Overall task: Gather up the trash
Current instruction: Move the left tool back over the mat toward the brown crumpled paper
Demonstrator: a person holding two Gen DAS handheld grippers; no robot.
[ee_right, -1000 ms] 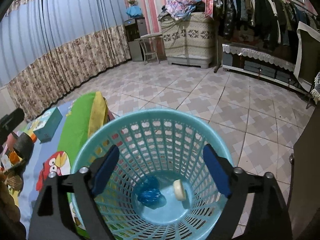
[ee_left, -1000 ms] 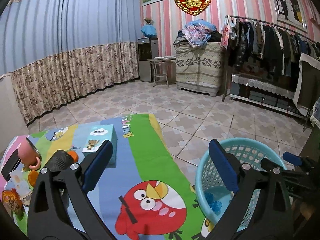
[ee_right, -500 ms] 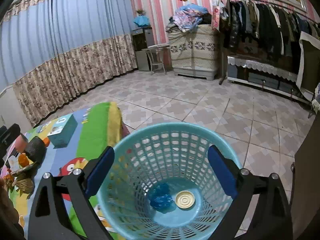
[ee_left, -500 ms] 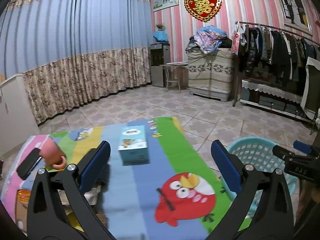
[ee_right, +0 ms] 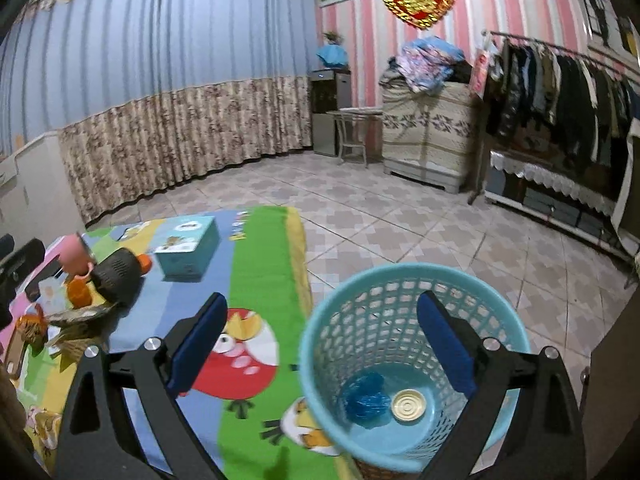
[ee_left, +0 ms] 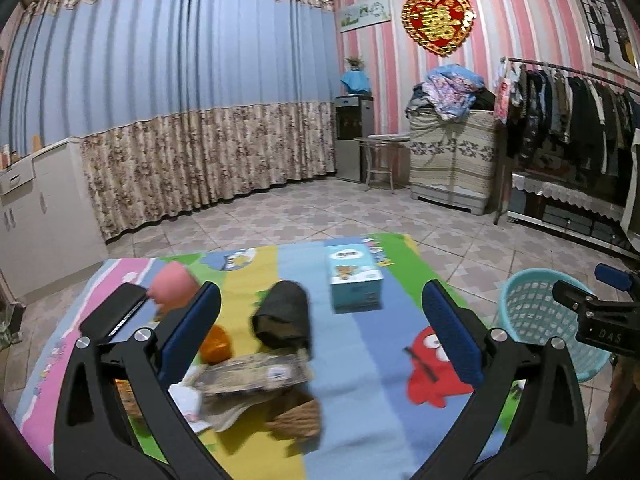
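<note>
My left gripper [ee_left: 320, 344] has its fingers wide open and empty, over the pile of crumpled brown paper wrappers [ee_left: 256, 376] on the bright cartoon cloth of the desk [ee_left: 360, 400]. I think I should go low and pinch just 1 wrapper. The black round mesh speaker [ee_left: 282, 316], small orange cup [ee_left: 216, 344] and pale blue tissue box [ee_left: 352, 280] sit close, so I must not bump them. My right gripper [ee_right: 320, 352] is open too, above the light blue plastic basket [ee_right: 320, 344], which holds a blue bag [ee_right: 366, 398] and a round lid [ee_right: 408, 404].
</note>
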